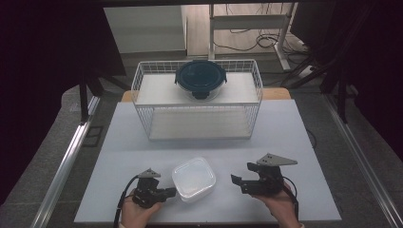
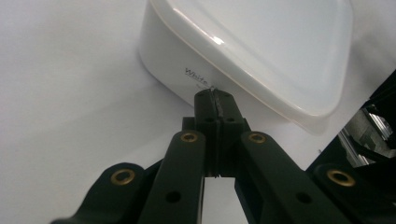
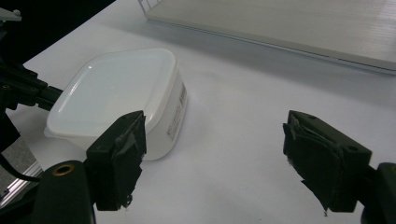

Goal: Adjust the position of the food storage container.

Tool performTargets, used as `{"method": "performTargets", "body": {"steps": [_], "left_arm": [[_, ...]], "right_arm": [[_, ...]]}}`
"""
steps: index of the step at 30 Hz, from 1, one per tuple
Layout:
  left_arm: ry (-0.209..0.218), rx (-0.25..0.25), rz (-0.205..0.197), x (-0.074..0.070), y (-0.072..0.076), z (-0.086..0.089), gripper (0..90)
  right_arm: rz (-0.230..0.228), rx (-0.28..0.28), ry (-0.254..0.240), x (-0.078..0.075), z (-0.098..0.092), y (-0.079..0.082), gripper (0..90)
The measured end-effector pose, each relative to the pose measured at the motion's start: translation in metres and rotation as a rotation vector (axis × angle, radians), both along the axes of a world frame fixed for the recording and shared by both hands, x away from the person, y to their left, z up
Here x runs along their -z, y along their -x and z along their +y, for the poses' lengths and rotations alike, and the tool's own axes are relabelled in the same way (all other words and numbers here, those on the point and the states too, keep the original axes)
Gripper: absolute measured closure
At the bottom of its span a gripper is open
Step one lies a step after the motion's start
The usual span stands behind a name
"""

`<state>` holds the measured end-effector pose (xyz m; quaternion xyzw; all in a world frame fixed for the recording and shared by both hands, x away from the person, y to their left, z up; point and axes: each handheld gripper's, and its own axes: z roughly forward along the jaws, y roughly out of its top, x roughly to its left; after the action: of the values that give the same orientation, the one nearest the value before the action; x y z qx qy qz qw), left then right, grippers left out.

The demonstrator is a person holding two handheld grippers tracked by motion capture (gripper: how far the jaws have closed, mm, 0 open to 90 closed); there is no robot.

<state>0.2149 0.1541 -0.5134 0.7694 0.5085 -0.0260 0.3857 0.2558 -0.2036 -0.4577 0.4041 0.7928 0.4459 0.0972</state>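
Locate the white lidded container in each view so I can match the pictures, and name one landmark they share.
High view: white lidded container at lower centre on the table, between the two grippers.
Left gripper view: upper right, just beyond the shut left gripper.
Right gripper view: left of centre, behind the left finger of the open right gripper.
Shared landmark: the container's translucent lid.

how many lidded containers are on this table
2. A white square container sits near the front edge, between the left hand-held gripper and right hand-held gripper. A dark round container stands on the wire rack farther back.
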Motion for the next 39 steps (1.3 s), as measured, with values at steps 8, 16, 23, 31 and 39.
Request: {"method": "performTargets", "body": {"steps": [8,16,23,31,39], "left_arm": [[0.006,0.019,0.008,0.002,0.002,-0.006,89.8],[0.010,0.095,0.001,0.000,0.003,-0.033,89.8],[0.014,0.157,0.003,0.002,0.000,-0.061,89.8],[0.025,0.046,-0.047,-0.015,-0.002,-0.013,89.8],[0.024,-0.013,-0.057,-0.015,-0.031,0.012,89.7]], "right_arm": [[0.000,0.007,0.000,0.001,-0.001,0.000,20.9],[0.001,0.009,0.000,0.001,-0.001,-0.001,20.9],[0.004,0.009,0.003,0.002,-0.002,-0.001,20.9],[0.002,0.014,-0.001,0.002,-0.004,-0.002,21.1],[0.010,0.022,0.006,0.004,-0.009,-0.006,21.1]]}}
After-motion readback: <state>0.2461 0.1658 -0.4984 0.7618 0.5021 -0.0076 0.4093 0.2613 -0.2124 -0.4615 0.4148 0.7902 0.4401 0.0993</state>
